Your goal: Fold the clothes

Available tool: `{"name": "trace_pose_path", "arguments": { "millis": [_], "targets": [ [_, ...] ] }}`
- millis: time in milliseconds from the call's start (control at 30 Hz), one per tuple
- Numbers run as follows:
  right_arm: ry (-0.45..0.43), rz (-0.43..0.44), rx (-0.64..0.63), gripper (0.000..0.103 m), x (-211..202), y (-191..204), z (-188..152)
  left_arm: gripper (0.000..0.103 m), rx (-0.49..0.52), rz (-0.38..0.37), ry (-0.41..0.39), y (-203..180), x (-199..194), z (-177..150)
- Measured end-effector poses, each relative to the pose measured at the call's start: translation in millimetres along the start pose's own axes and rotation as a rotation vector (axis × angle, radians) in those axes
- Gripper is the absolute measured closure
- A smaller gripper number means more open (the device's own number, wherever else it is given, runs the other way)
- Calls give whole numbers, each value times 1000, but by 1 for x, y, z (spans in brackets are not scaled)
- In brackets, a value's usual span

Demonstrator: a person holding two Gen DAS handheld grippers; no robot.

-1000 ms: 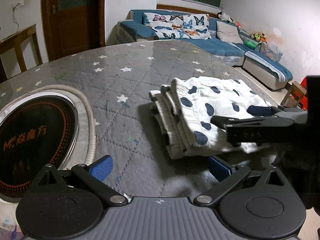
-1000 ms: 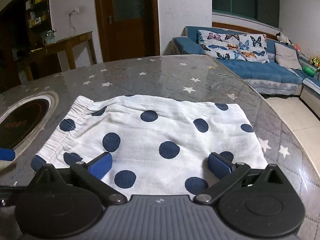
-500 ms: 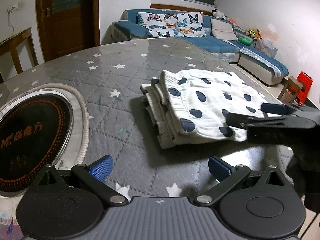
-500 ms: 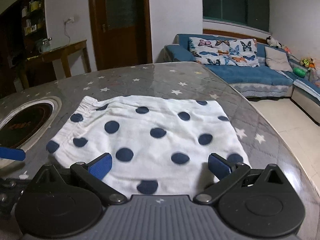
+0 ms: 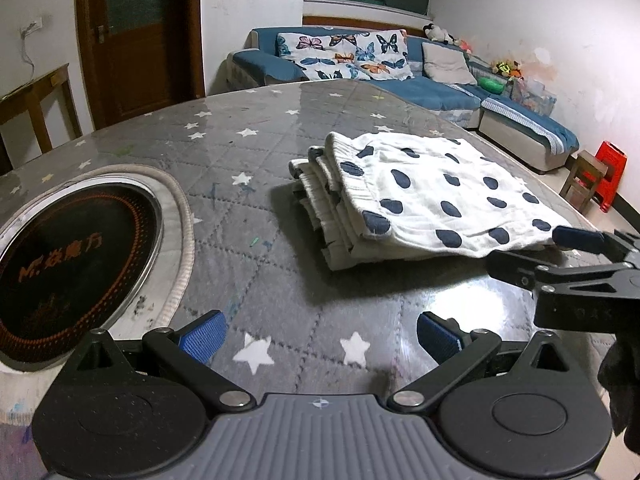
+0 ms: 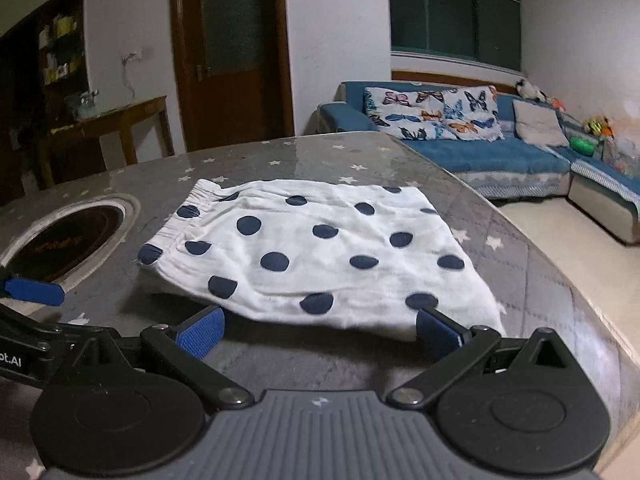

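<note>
Left wrist view: left gripper [image 5: 320, 334] is hovering low over the table [image 5: 248, 168], fingers spread, holding nothing. Right gripper [image 6: 318, 332] is sitting level just short of the folded clothes [image 6: 320, 248], also spread and empty.

Round table [image 5: 248, 128] under a grey quilted cover printed with white stars, glossy on top. Set into it, a round black cooktop [image 5: 68, 256] with orange lettering, ringed by a pale rim. To the right of the cooktop, well apart from it, a folded white garment with navy dots [image 5: 432, 196], lying flat on the cover, elastic waistband toward the cooktop.
</note>
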State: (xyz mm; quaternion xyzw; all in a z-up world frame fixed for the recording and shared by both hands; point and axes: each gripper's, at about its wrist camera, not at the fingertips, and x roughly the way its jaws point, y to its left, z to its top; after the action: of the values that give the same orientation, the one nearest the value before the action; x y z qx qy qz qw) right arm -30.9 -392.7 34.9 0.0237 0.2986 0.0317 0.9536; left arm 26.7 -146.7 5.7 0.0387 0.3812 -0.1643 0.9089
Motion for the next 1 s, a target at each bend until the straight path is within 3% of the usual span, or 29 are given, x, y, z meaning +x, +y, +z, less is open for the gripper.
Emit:
{"name": "trace_pose_path", "arguments": {
  "millis": [1000],
  "targets": [
    [-7, -13, 61, 0, -26, 9, -28, 0, 33, -26, -39, -15, -28, -28]
  ]
}}
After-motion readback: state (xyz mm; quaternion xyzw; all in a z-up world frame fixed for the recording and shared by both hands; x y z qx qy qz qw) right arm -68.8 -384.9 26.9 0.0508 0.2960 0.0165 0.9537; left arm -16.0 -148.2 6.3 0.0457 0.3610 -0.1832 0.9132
